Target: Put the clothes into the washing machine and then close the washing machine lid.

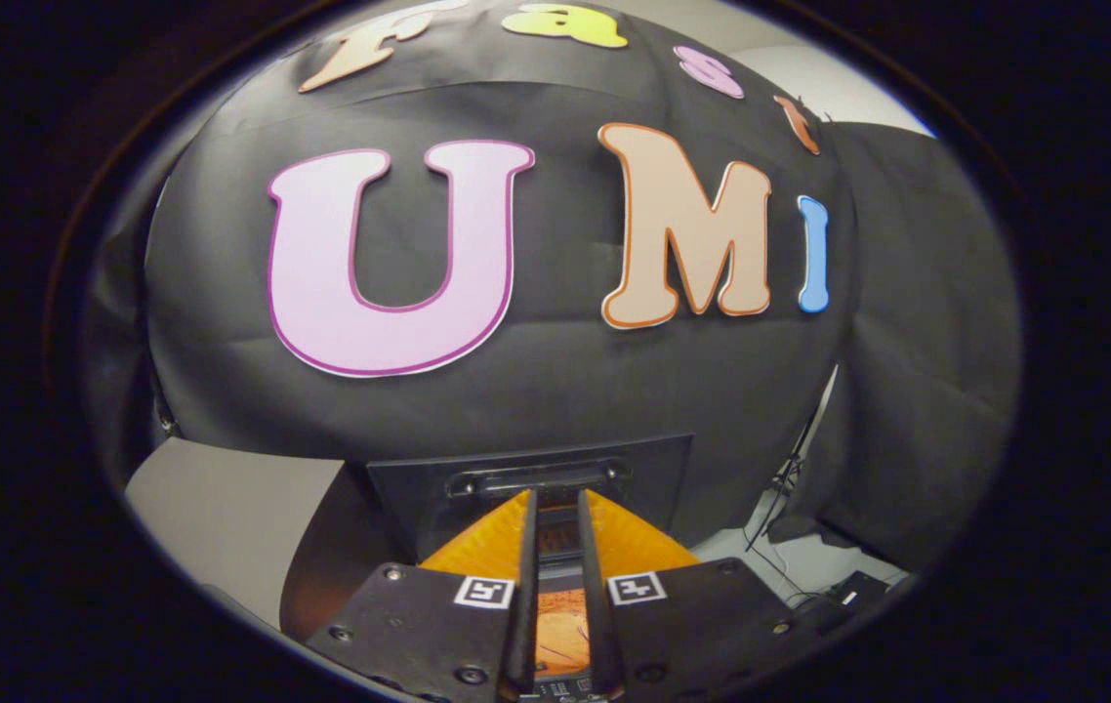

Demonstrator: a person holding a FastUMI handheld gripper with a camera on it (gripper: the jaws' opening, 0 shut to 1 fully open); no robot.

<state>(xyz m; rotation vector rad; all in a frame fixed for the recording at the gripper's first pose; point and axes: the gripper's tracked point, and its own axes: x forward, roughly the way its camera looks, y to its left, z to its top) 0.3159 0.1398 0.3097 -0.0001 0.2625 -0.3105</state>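
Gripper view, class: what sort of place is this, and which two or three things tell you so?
Probably a staged recording booth, not a home: black cloth hangs as the wall, loose cables trail down to a pale floor, and a dark lid with a handle stands just beyond the nearly closed gripper.

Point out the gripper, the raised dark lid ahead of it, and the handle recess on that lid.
gripper (555,500): gripper view, midway between its fingertips, fingers nearly together.
lid (653,464): gripper view, bare panel right of the handle.
handle recess (541,481): gripper view, middle of the slot, just beyond the fingertips.
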